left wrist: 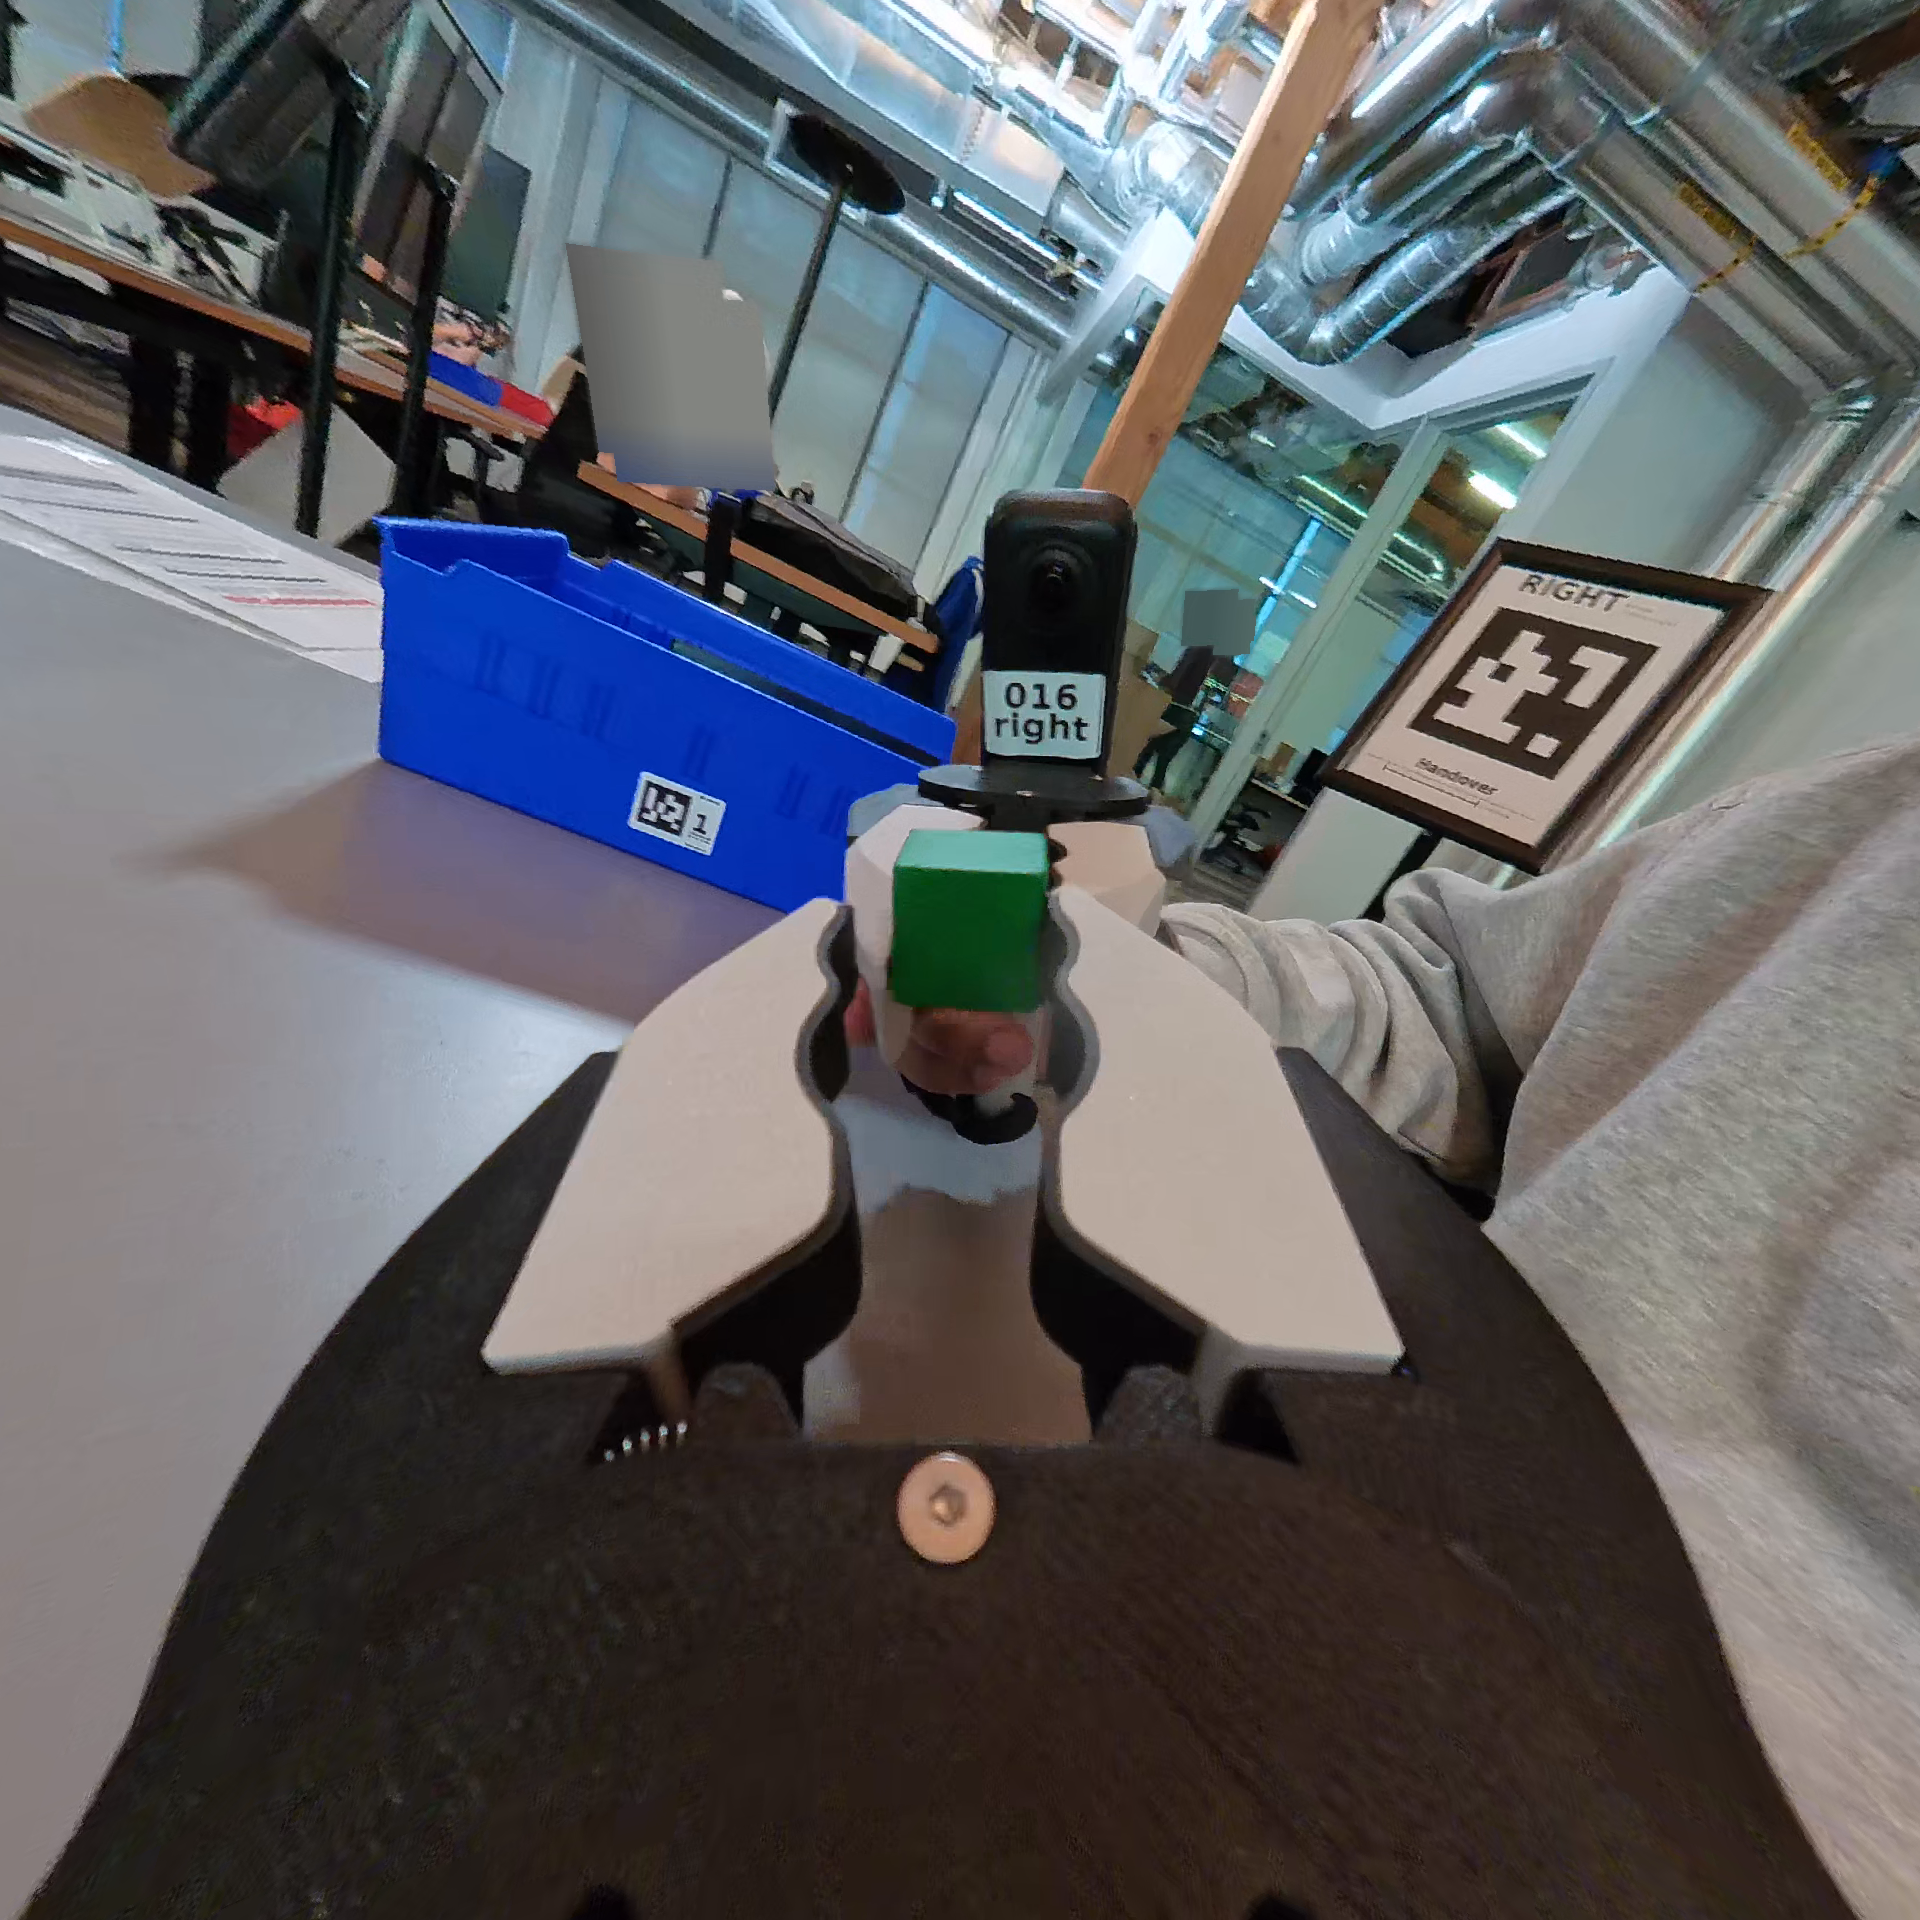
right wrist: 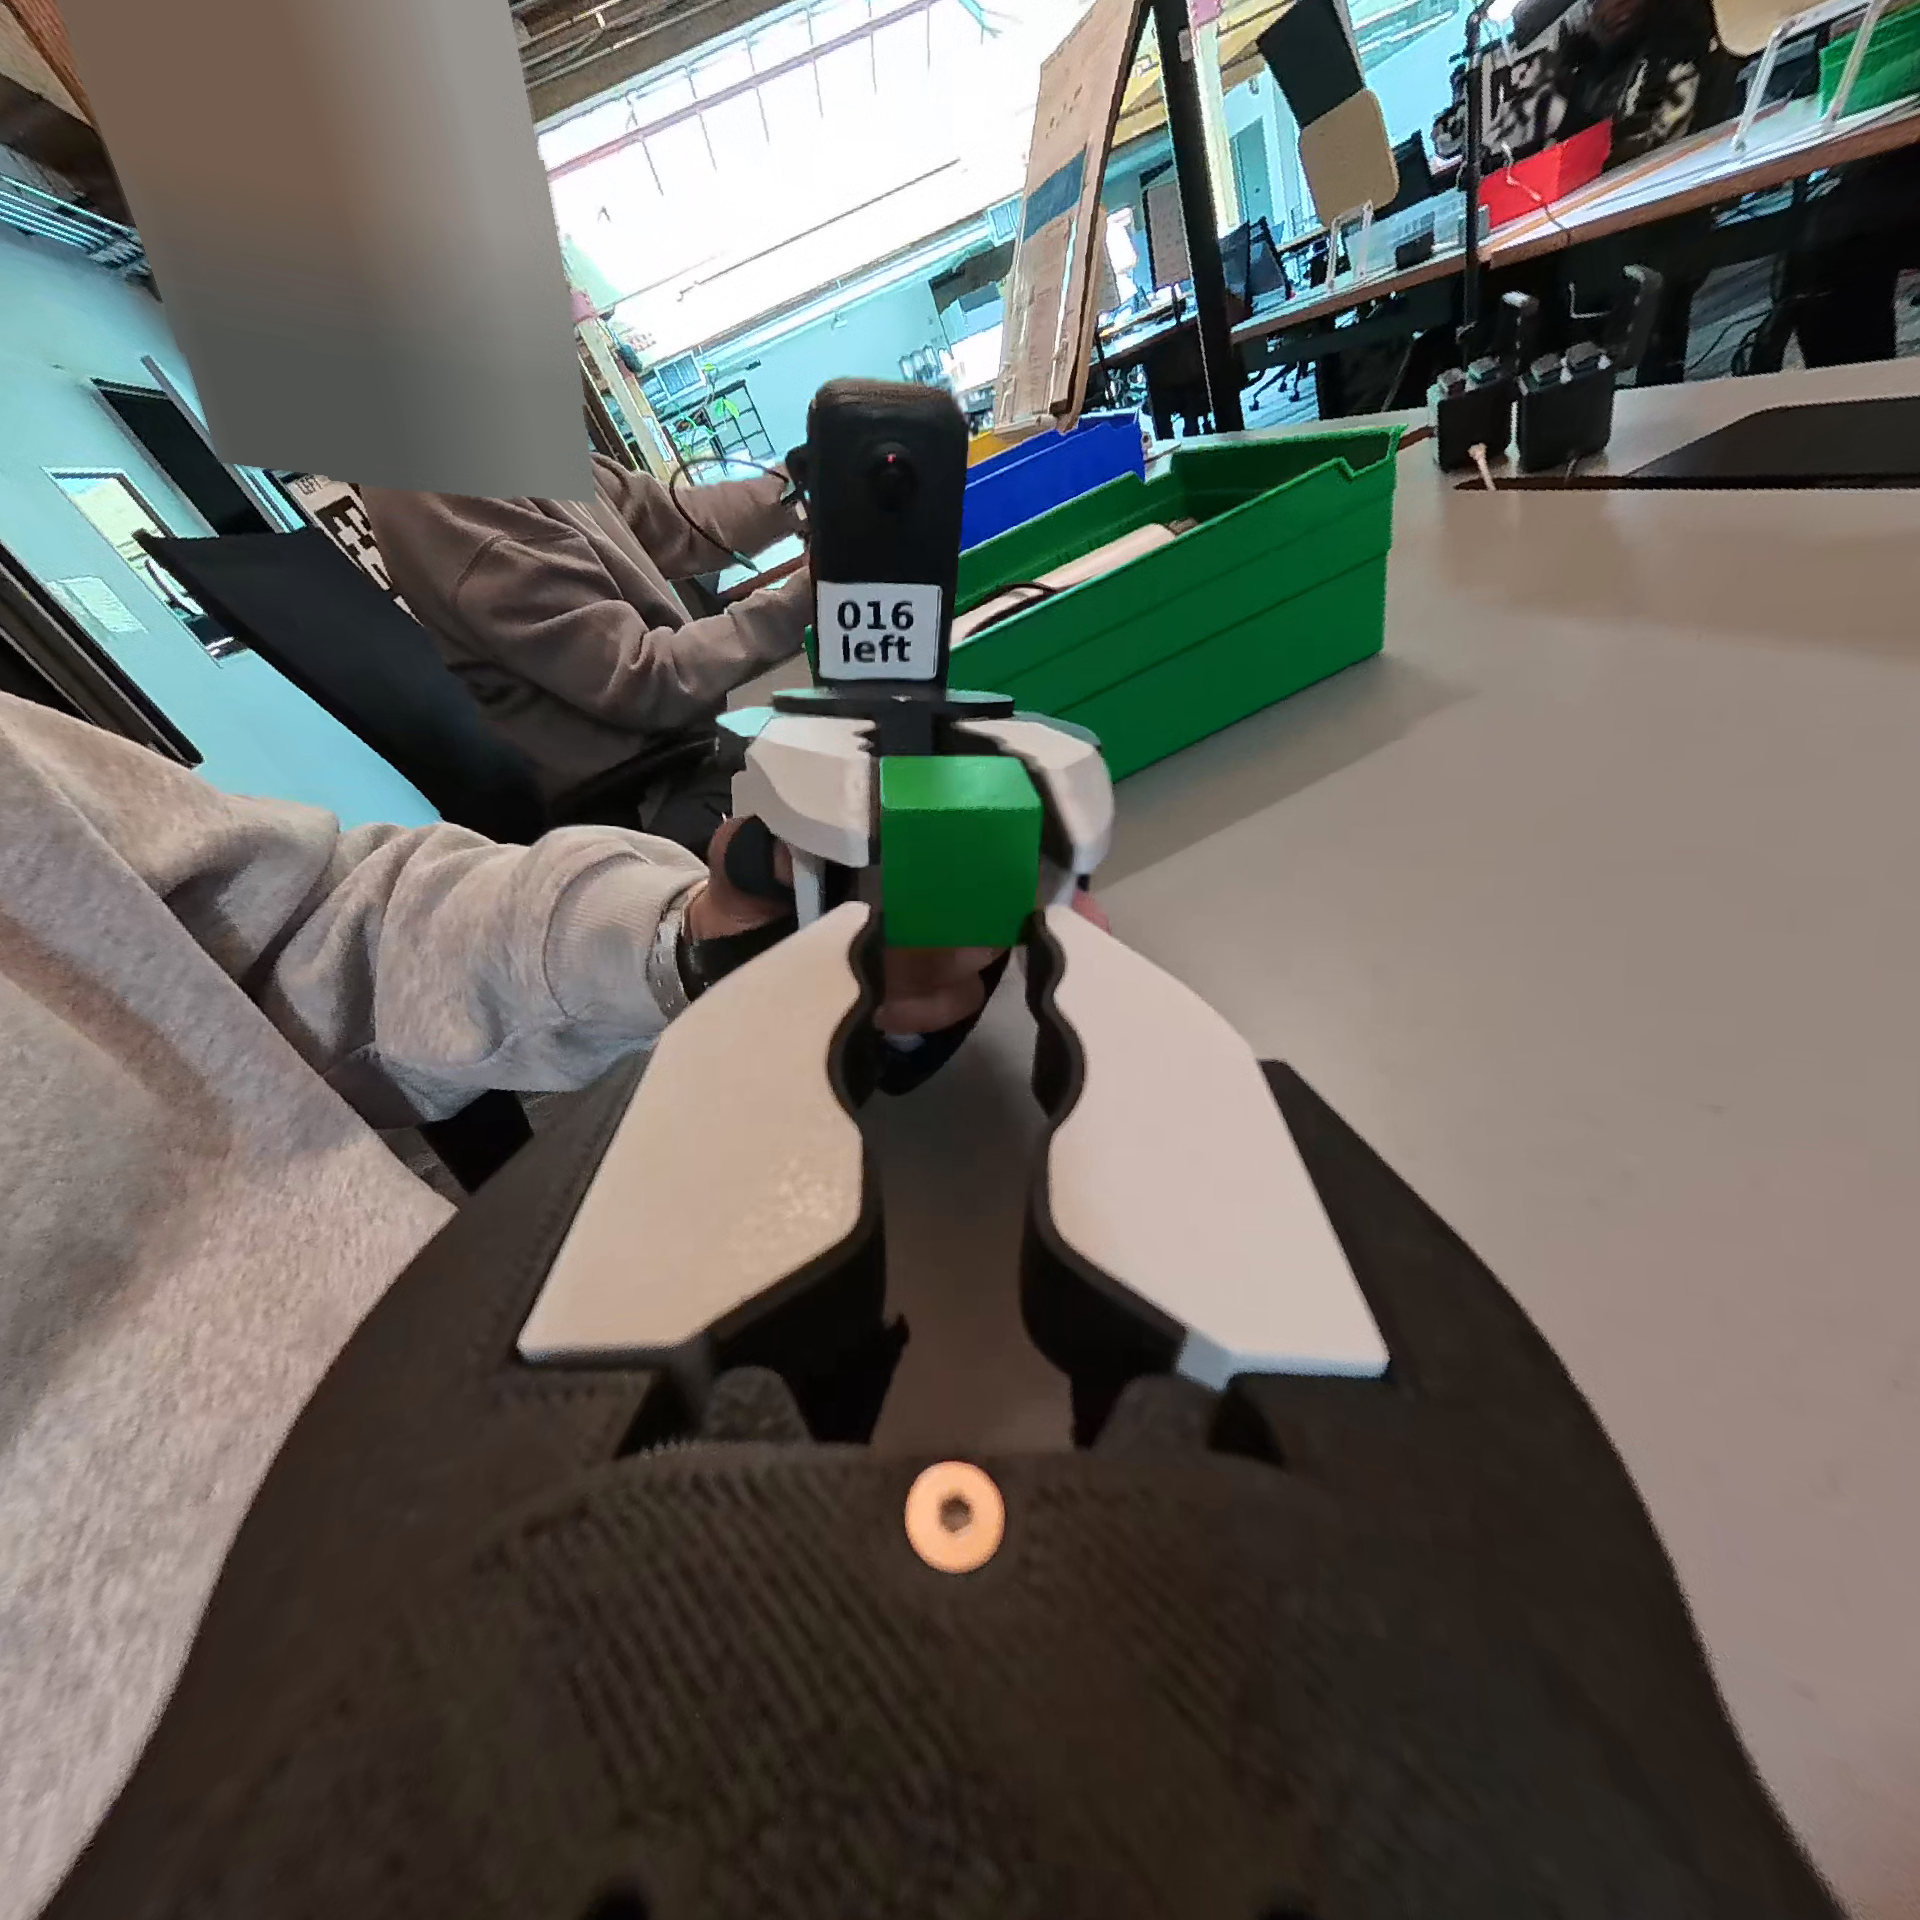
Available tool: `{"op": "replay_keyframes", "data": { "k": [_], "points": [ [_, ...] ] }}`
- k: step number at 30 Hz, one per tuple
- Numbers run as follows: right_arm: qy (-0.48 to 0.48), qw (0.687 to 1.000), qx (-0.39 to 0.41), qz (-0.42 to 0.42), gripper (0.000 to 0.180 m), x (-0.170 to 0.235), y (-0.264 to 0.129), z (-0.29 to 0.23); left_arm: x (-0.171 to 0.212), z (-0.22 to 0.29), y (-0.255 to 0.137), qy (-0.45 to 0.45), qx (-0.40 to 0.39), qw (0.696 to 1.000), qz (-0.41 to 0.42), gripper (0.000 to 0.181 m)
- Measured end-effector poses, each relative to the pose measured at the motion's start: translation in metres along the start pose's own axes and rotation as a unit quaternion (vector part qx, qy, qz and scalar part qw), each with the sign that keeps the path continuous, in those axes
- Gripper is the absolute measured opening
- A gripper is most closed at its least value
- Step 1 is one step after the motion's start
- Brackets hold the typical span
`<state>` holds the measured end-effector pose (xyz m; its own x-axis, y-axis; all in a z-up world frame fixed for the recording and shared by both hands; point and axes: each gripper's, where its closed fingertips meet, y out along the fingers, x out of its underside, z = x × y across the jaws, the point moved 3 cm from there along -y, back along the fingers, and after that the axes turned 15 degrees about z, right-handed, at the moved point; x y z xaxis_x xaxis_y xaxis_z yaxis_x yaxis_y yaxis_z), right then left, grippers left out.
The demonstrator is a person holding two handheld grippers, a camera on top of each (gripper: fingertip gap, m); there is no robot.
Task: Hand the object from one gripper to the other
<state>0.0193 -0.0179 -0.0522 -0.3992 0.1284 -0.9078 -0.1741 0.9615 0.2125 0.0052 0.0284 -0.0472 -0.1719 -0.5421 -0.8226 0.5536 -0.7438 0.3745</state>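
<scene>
A green cube (left wrist: 966, 925) is held in the air between the two grippers, which face each other tip to tip above the grey table (left wrist: 208, 987). My right gripper (right wrist: 954, 916) is shut on the cube (right wrist: 956, 862), with both fingertips pressed against its sides. My left gripper (left wrist: 945, 914) reaches around the same cube with its jaws set wider, and a small gap shows at its left fingertip (left wrist: 821, 935). The right gripper's camera (left wrist: 1058, 582) stands behind the cube in the left wrist view. The left gripper's camera (right wrist: 883, 488) stands behind it in the right wrist view.
A blue bin (left wrist: 582, 675) sits on the table behind the left side. A green bin (right wrist: 1195, 603) sits on the table (right wrist: 1507, 831) to the right. A framed marker sign (left wrist: 1527, 696) stands at the right. Grey sleeves (right wrist: 364, 935) hold the grippers. A seated person (right wrist: 561, 603) is behind. My left and right fingertips are right by each other.
</scene>
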Motion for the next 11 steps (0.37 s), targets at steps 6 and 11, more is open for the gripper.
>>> {"op": "replay_keyframes", "data": {
  "k": [6,11],
  "points": [
    [-0.041,0.998,0.034,0.036,0.027,-0.034,-0.006,-0.006,-0.011,-0.008,-0.005,-0.022,-0.022,0.998,0.047,0.054],
    [-0.214,0.962,0.167,-0.014,0.027,-0.106,-0.048,0.003,-0.013,-0.016,-0.009,-0.065,-0.032,0.996,0.061,0.055]
  ]
}}
